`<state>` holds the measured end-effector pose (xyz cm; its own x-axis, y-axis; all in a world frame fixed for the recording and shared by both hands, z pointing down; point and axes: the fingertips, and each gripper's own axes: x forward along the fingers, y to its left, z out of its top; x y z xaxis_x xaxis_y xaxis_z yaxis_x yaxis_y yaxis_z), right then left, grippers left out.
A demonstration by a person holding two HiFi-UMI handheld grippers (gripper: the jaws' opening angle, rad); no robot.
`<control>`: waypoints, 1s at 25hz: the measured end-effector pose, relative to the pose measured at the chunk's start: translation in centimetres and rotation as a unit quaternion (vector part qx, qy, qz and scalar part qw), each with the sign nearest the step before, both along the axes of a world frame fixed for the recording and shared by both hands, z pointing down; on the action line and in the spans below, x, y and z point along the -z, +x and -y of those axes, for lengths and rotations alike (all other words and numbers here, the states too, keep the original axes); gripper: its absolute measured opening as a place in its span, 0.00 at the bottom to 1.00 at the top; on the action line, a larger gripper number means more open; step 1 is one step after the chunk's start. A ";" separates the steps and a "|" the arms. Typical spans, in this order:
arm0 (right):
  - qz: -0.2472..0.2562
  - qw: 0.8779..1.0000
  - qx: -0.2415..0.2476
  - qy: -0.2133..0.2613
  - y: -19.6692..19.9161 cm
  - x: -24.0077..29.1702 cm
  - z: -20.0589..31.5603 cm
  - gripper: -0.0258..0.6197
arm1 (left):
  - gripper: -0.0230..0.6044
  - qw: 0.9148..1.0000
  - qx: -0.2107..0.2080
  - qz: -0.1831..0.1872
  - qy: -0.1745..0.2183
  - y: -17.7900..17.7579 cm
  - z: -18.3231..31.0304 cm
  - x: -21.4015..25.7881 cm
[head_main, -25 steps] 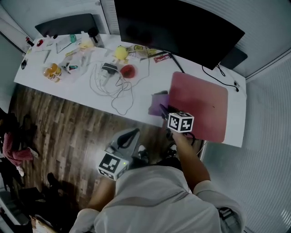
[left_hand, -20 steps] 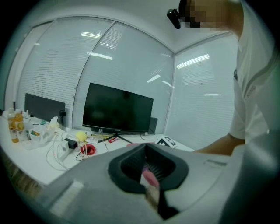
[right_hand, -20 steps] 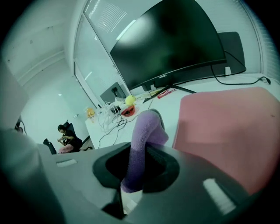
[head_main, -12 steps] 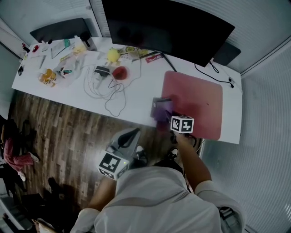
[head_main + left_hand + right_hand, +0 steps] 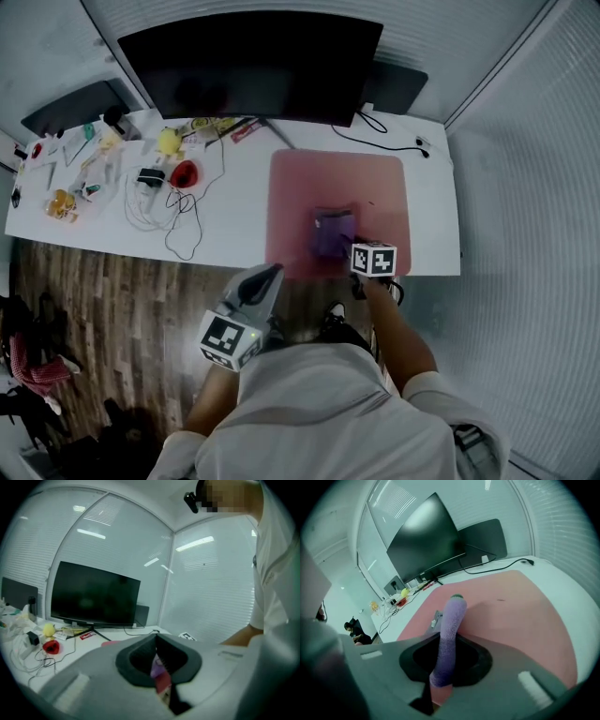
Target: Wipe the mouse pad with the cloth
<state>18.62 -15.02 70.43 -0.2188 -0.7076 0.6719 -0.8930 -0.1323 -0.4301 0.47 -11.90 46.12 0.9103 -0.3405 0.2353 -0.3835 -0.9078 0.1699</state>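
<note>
The cloth (image 5: 449,634) is pinched between the jaws of the right gripper (image 5: 351,246). A purple fold stands up just ahead of the jaws and bends over at its top. The pink mouse pad (image 5: 298,187) is spread beneath and ahead of that gripper. In the head view the cloth appears to rest on the pad's near part, directly in front of the jaws.

The left gripper (image 5: 265,275) is held well to the left of the right one, short of the edge of the table (image 5: 234,220). Its jaws are pressed together with nothing gripped between them.

The wiping step is judged to be in hand, since the cloth is already set on the pad. For the next move, the cloth would need to be pressed flat and drawn across the bare area ahead and to the left of the right gripper. The pinch should not be loosened meanwhile.
</note>
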 end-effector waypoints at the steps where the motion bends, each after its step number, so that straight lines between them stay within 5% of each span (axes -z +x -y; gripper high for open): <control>1: -0.002 1.000 -0.009 -0.001 1.8 0.0 -0.9 0.12 | 0.04 1.000 -0.009 -0.001 0.000 1.7 -0.5 0.0; 14: -0.017 0.994 -0.112 -0.002 21.6 -0.1 -12.0 0.12 | 0.04 0.996 -0.087 -0.013 0.007 18.9 -6.5 -0.4; 20: -0.012 0.990 -0.138 0.016 25.1 1.3 -15.2 0.12 | 0.04 0.997 -0.082 0.001 0.006 20.3 -7.8 -0.3; 25: -0.005 0.991 -0.118 0.059 22.3 4.2 -14.9 0.12 | 0.04 0.999 -0.052 0.008 0.004 17.2 -7.6 -0.9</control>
<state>40.97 -0.10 66.25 -0.0320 -0.8119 0.5829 -0.8478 -0.2869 -0.4461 17.70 -4.29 47.00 0.9369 -0.2469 0.2474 -0.2902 -0.9440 0.1569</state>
